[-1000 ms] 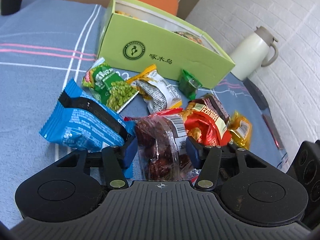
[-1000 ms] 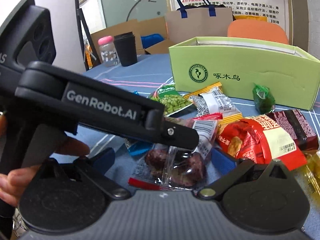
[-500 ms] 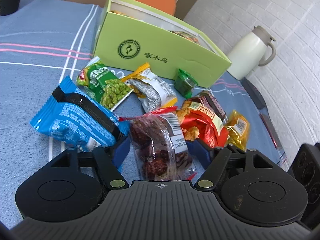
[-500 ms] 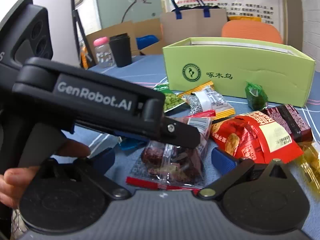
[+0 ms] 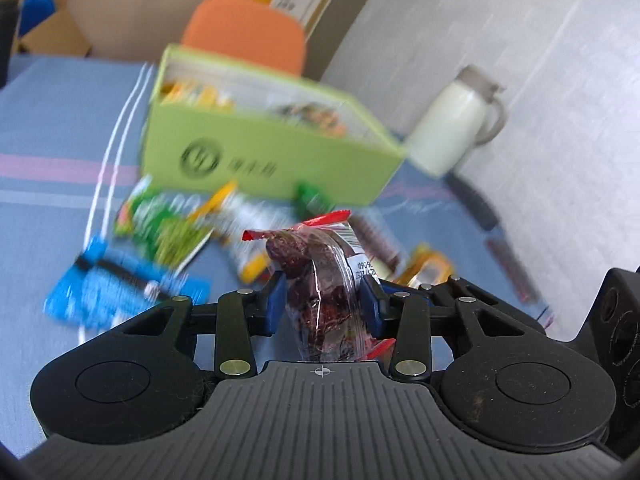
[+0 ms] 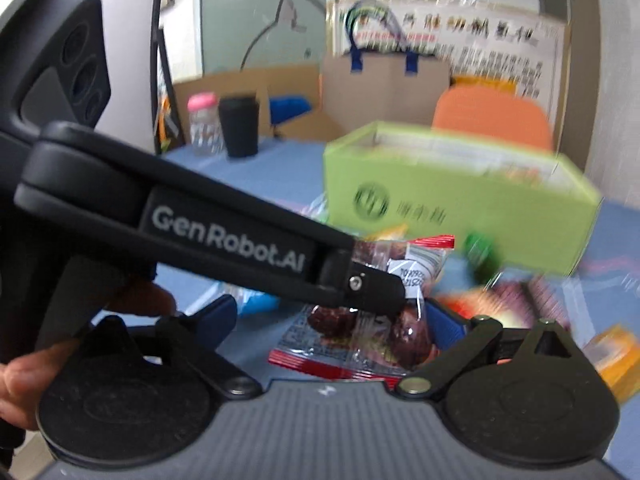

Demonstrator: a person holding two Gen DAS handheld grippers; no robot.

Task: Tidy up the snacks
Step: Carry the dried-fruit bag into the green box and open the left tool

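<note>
the left gripper (image 5: 322, 304), jaws just closed, pinches the slippery date packet (image 5: 320, 292) short of the green box (image 5: 256, 152); it may slip out. the right gripper (image 6: 332, 320) stays spread.

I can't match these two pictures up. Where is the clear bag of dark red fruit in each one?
Left wrist view: low centre, the bag of dark red fruit stands pinched between the left gripper pads.
Right wrist view: low centre, partly behind the left gripper's black body, between the right gripper's open jaws.
Shared landmark: the green box.
</note>
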